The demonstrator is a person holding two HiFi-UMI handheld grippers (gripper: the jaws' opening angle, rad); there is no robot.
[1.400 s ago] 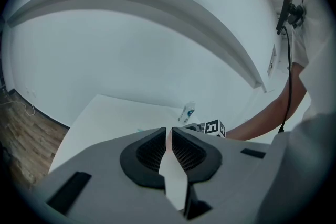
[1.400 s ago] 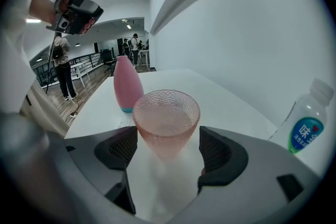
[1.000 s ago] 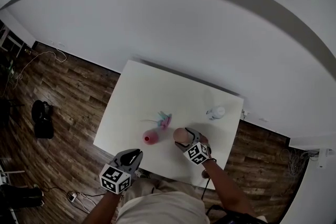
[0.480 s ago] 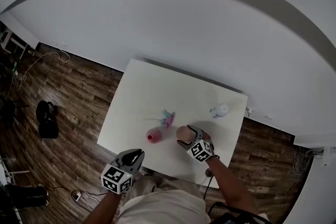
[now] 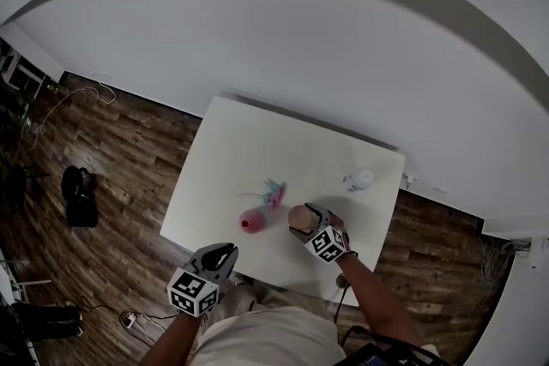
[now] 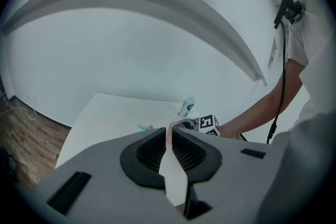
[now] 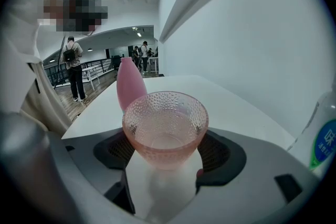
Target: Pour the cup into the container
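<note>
A dimpled pink glass cup (image 7: 165,126) stands upright on the white table (image 5: 223,150), between the jaws of my right gripper (image 5: 302,224). Those jaws have just been opening and stand wide, with a little room beside the cup's base. The cup (image 5: 297,218) is near the table's front edge. Just left of it stands a pink container (image 5: 250,224), seen behind the cup as a tall pink container (image 7: 129,84). My left gripper (image 5: 222,251) is shut on nothing and hangs at the table's near edge, apart from both; its jaws leave only a thin slit.
A clear plastic bottle (image 5: 358,180) with a blue label stands at the far right of the table. Small teal and pink items (image 5: 271,191) lie behind the container. Wooden floor surrounds the table; a white wall rises behind it. People stand far off in the right gripper view.
The head view has shifted slightly. Both grippers, the cup and the container keep their places.
</note>
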